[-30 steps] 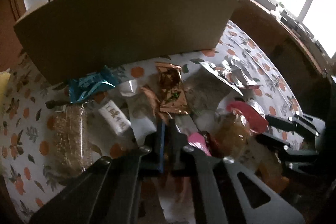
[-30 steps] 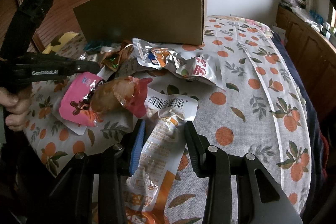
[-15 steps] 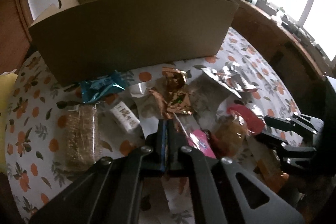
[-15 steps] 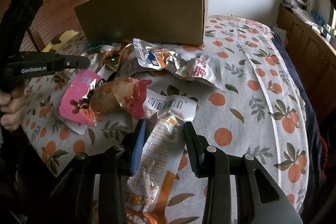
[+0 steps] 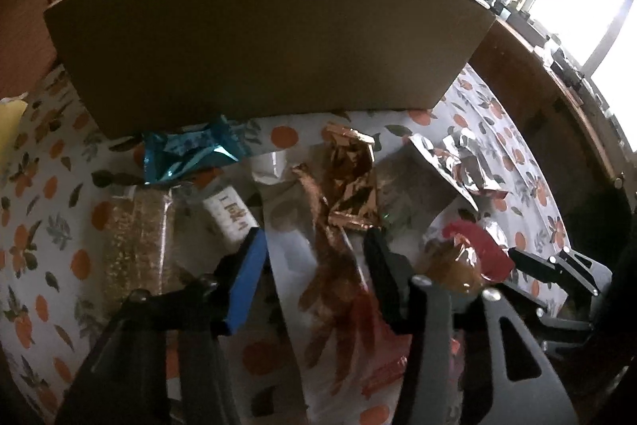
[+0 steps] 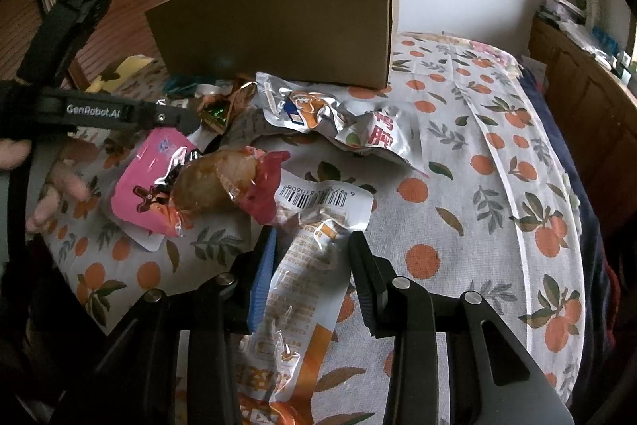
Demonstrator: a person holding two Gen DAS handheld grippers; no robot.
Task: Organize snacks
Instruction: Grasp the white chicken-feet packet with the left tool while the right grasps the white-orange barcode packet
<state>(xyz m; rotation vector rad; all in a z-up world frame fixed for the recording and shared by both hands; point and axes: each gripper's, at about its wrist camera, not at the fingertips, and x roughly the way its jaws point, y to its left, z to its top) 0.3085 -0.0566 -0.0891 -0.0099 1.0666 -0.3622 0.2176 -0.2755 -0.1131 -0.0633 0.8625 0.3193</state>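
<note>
- Snacks lie in a loose heap on a cloth with an orange print, in front of a tall cardboard box that stands at the far side. The surface looks like a bed, so I call it the bed.
- My left gripper: jaws opening, now spread over a white wrapper with a reddish-brown print. The wrapper lies between the pads but they are not pressing on it.
- Just beyond that: a crumpled copper foil pack, a small white packet with lettering, a clear pack of something grainy, and a teal foil pack right against the foot of the box.
- My right gripper pinches the neck of a long white-and-orange pouch; the film bunches between the pads.
- Beside it: a bun-like item in a clear and red wrapper resting on a pink packet, and a silver pouch further back, near the box corner.
- The step, as I judge it: the left picks its next piece while the right carries the pouch to the box.
- To do it well: centre the left pads on one wrapper only, away from the copper foil, and close on a flat part, not a slippery edge.
- The right should lift the pouch clear of the heap first; its barcoded end lies under the red wrapper and may drag it.
- The box wall is high: rise above the rim before letting go.
</note>
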